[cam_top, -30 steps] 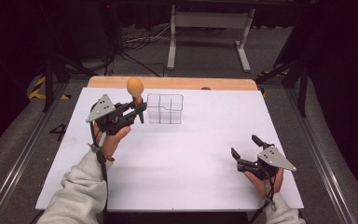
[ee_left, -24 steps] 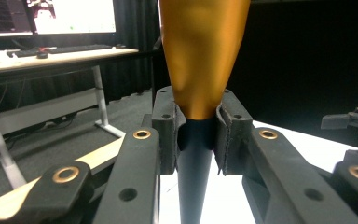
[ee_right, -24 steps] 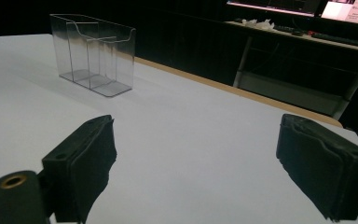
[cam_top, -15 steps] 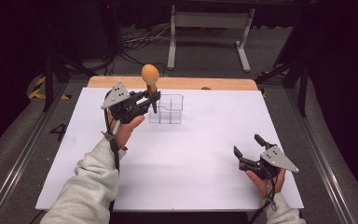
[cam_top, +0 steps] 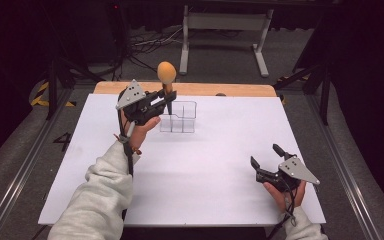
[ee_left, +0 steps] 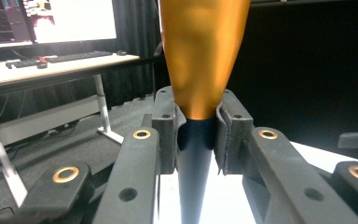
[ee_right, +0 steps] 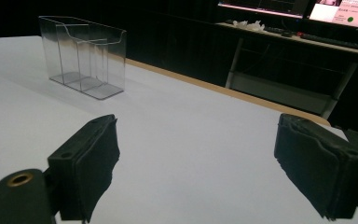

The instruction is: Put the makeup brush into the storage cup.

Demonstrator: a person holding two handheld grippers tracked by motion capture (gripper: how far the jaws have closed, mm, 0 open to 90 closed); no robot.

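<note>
The spoon (cam_top: 166,80), a tool with a rounded orange head and a dark handle, stood upright in the left gripper (cam_top: 166,103), raised above the far left part of the white table (cam_top: 205,165), its head at the top and its long axis close to vertical. Just beside it, toward the table's middle and lower down, sat the clear plastic organizer (cam_top: 179,117), an open-topped box split into compartments, resting on the table near the far wooden edge. That was the relation the next move would probably turn on: the handle's free end pointed down, and the box's openings faced up, slightly to the right of and below the gripper, so a short shift sideways and a descent looked likely to drop the tool into a compartment; which compartment could not be judged. In the left gripper view the jaws were clamped on the handle (ee_left: 195,154) just under the point where the orange part (ee_left: 200,56) narrowed. The right gripper (cam_top: 266,161) rested well apart at the near right of the table, its jaws spread and holding nothing, with the organizer (ee_right: 85,56) far ahead of it; the left hand was clearly the nearer one.
</note>
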